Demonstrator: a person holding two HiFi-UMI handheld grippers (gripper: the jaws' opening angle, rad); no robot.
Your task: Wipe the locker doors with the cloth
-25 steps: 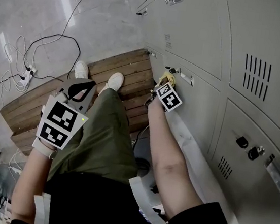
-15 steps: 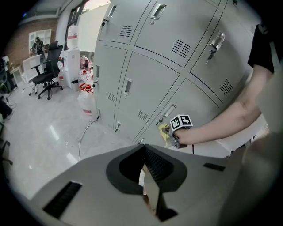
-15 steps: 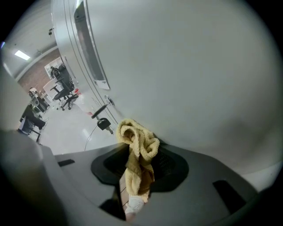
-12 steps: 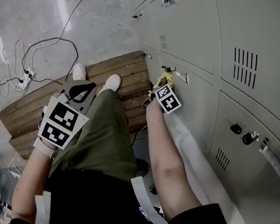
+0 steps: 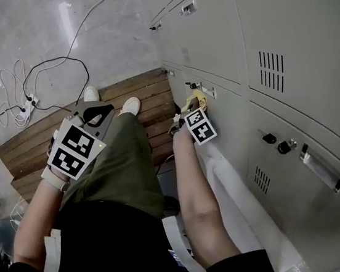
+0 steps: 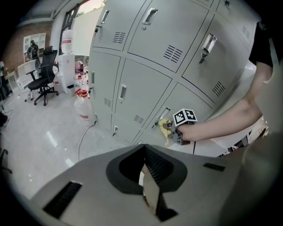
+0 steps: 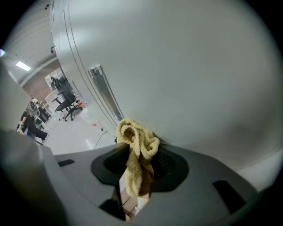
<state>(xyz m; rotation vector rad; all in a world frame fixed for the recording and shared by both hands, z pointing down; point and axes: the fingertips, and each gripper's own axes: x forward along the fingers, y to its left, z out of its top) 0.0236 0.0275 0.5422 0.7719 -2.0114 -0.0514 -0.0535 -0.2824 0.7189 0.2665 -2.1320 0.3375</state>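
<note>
The bank of grey lockers (image 5: 308,32) fills the space ahead of and above the right gripper (image 5: 191,108). In the head view the lockers have slid towards the upper left over the last second, so the person's head has turned along the row. The gripper itself has hardly moved against the low door (image 5: 236,131) it works on.

Behind and below both grippers lies the wooden pallet (image 5: 135,90) the person stands on.

The left gripper (image 6: 147,178) stays down beside the person's left leg, well apart from the lockers. Its 2 jaws are together with nothing between them, so it takes no part in the wiping.

The right gripper stays clamped on the yellow cloth (image 7: 137,145). The cloth bunches out past the jaw tips and presses against the door face, just beside the door's handle (image 7: 104,90).

With so little travel across the door, I judge the wipe is dwelling near the handle. Most of this door and its neighbours likely remain to be covered.
</note>
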